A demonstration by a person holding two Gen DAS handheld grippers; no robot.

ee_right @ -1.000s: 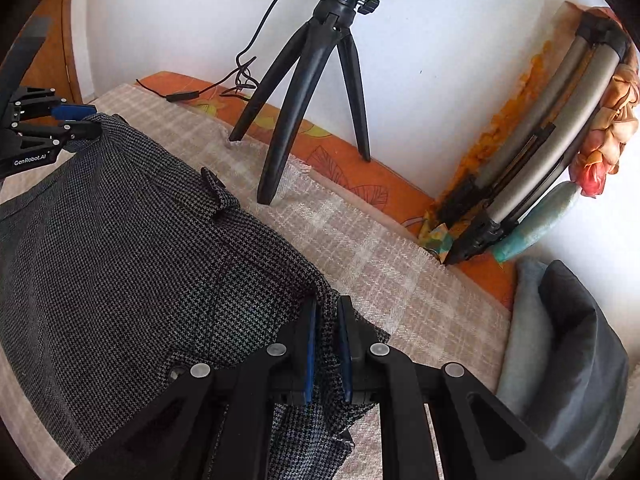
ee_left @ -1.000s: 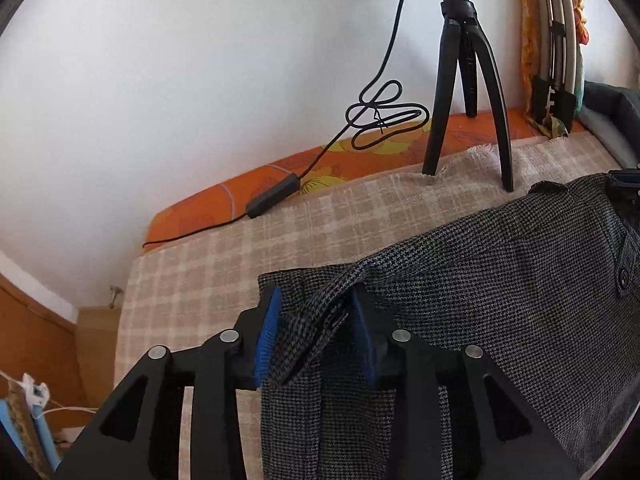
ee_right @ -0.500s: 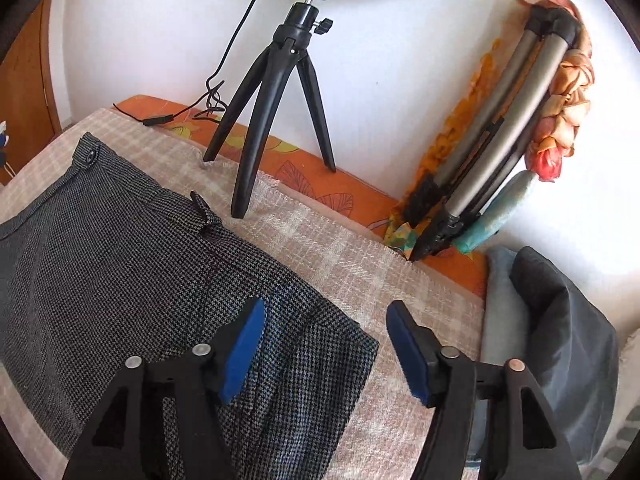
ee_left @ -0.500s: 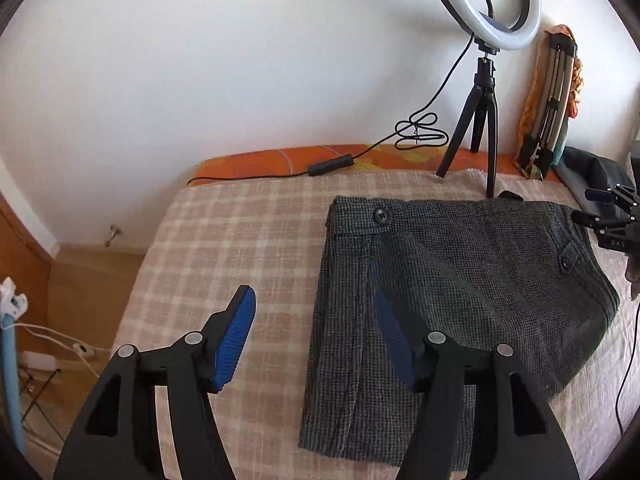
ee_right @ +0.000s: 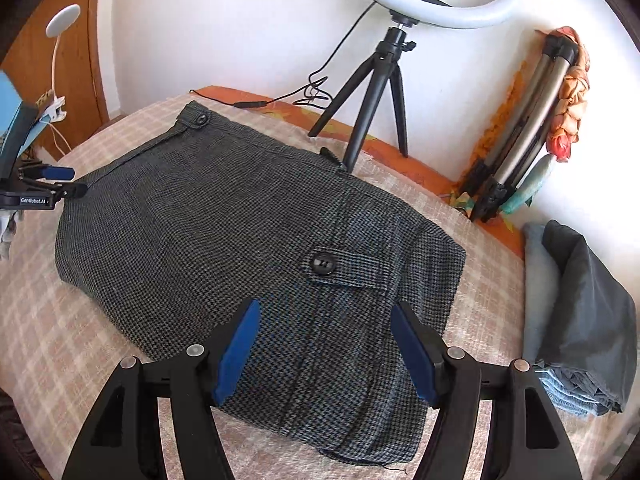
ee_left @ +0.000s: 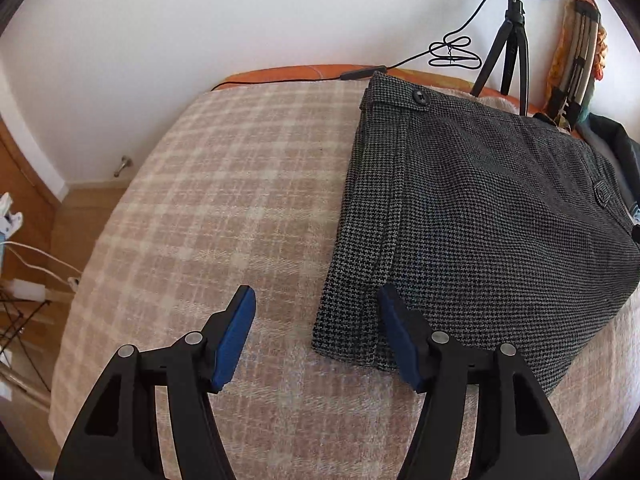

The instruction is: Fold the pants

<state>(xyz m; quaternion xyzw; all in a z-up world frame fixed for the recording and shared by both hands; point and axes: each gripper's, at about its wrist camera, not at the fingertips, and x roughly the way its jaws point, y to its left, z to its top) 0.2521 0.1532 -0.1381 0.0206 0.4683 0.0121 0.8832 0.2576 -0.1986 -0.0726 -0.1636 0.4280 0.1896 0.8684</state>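
Observation:
The grey houndstooth pants (ee_left: 480,216) lie folded into a flat stack on the plaid bed cover (ee_left: 224,200); they also show in the right wrist view (ee_right: 224,240). My left gripper (ee_left: 316,320) is open and empty, held above the bed just off the stack's near left corner. My right gripper (ee_right: 324,336) is open and empty, held above the stack's near right end, close to a buttoned tab (ee_right: 344,266). The left gripper also shows at the left edge of the right wrist view (ee_right: 52,184).
A ring light on a black tripod (ee_right: 380,92) stands on the bed's far edge by the white wall, with its cable (ee_left: 452,50) trailing. A folded tripod (ee_right: 520,132) leans in the corner. Folded dark and blue clothes (ee_right: 580,320) lie to the right. The floor drops off left (ee_left: 36,240).
Both grippers have let go of the pants, opened wide and pulled back and up from the far edge. The pants now lie flat and still on the bed.

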